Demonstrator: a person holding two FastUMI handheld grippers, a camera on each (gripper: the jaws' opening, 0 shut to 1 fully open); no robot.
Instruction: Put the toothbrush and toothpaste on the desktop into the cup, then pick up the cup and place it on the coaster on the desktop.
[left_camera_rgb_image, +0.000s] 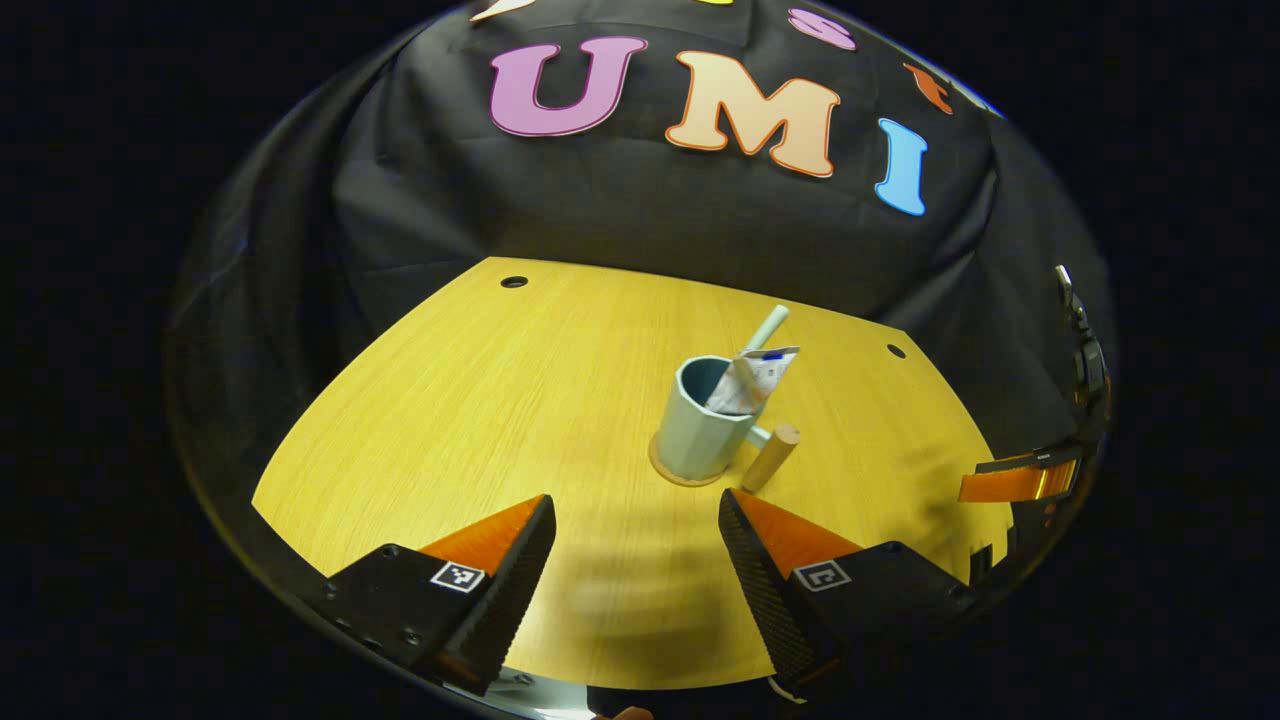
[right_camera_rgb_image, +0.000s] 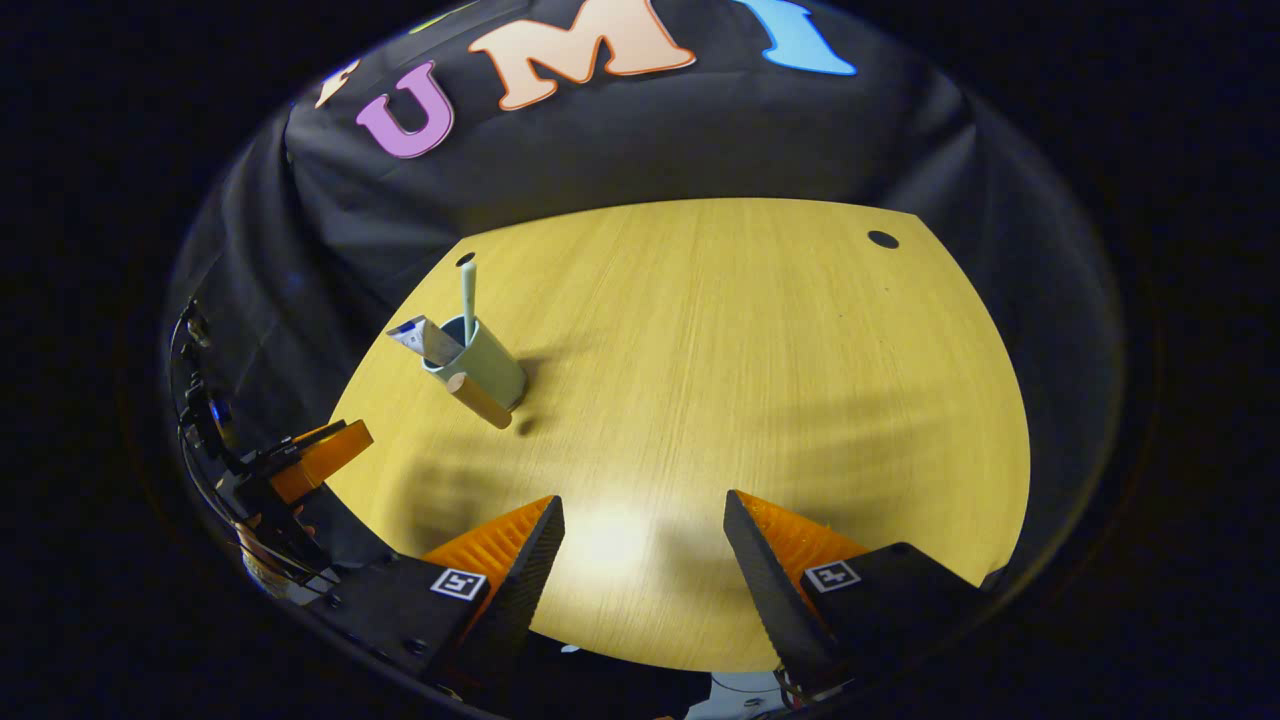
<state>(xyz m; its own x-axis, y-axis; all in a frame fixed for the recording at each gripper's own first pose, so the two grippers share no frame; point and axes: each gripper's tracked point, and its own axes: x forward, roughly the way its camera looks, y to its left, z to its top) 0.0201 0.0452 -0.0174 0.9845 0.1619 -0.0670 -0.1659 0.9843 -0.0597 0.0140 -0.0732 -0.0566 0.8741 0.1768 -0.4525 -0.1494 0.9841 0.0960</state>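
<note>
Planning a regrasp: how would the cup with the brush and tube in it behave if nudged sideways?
The cup looks rigid with a broad base, so it would probably slide with or off the coaster. The toothbrush and toothpaste lean high to one side and may rattle. The wooden handle could make it pivot.

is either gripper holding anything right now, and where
Nothing is held: the left gripper and right gripper are both open over bare desktop.

A yellow wooden tabletop (left_camera_rgb_image: 480, 400) with small dark holes (left_camera_rgb_image: 514, 282) near its far edge.
</note>
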